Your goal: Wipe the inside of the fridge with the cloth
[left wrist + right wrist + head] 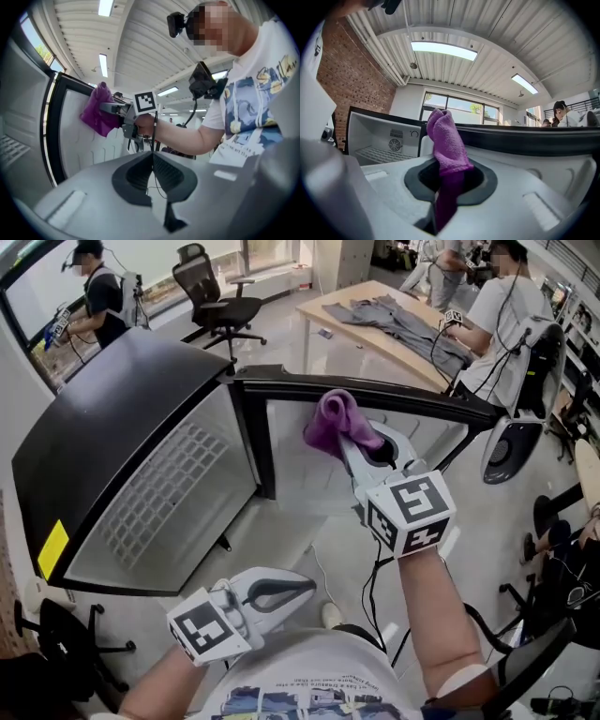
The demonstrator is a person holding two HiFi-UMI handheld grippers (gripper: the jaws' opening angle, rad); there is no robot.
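The right tool (354, 448) clamps the purple cloth (337, 418) at the top edge of the open fridge (122, 437) door. The left tool (305, 589), jaws together and empty, hangs in front of the fridge.

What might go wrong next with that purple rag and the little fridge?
The right tongs pinch only part of the cloth; the bunched rest sticks out loose, so rubbing might tug it free.
The cloth is beside the open fridge door, so the hard tongs could knock its black edge going in.
The left tongs are shut and away, so nothing steadies that door.
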